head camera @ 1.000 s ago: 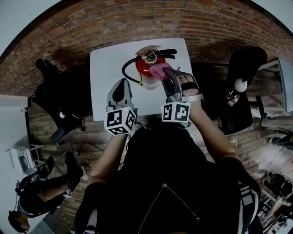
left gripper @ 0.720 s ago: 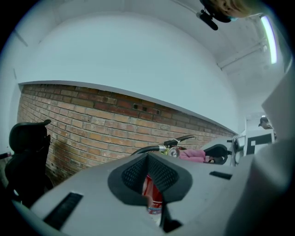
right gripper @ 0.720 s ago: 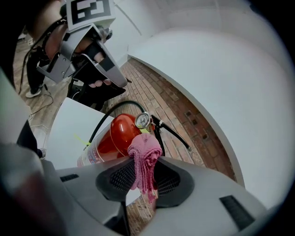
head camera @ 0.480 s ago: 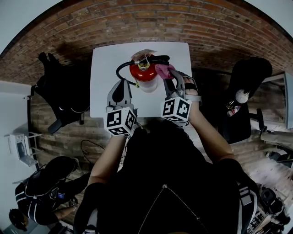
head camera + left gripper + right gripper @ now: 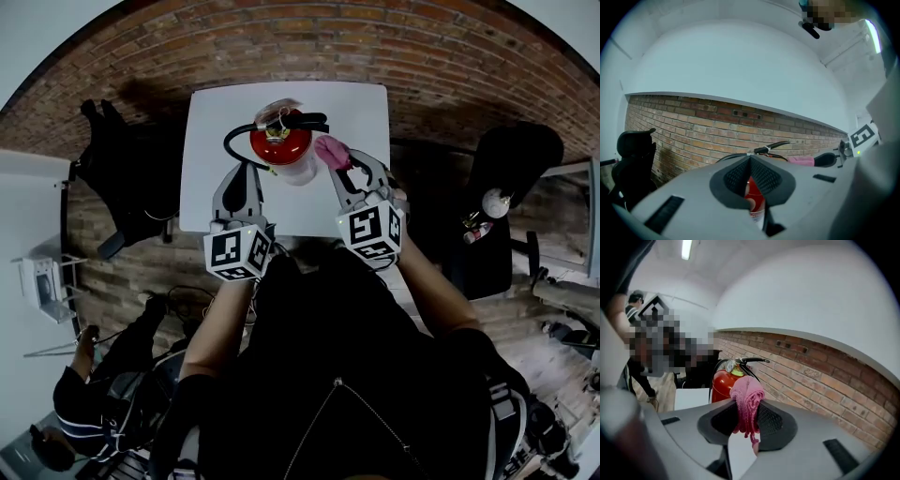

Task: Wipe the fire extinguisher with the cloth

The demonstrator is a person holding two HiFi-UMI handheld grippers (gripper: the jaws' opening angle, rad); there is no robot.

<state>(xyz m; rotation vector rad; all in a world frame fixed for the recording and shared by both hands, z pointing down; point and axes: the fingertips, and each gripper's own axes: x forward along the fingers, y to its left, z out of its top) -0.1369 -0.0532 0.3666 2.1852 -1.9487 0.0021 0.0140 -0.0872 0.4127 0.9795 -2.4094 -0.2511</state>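
A red fire extinguisher [image 5: 279,145] with a black hose and lever stands upright on the white table [image 5: 214,131]. My right gripper [image 5: 339,161] is shut on a pink cloth [image 5: 331,151], which hangs just right of the extinguisher, apart from it by a small gap. In the right gripper view the cloth [image 5: 746,399] is bunched between the jaws, with the extinguisher [image 5: 723,383] beyond on the left. My left gripper [image 5: 246,178] sits near the extinguisher's left side, beside the hose, with its jaws closed. Through their narrow slit the left gripper view shows the extinguisher's red body [image 5: 754,199].
A black chair [image 5: 122,187] stands left of the table and another black chair [image 5: 506,178] on the right. A person [image 5: 94,412] crouches on the brick floor at lower left. A brick wall [image 5: 693,126] runs behind the table.
My right gripper has drawn the pink cloth off the extinguisher's right side, leaving a small gap. The person at lower left has shifted.
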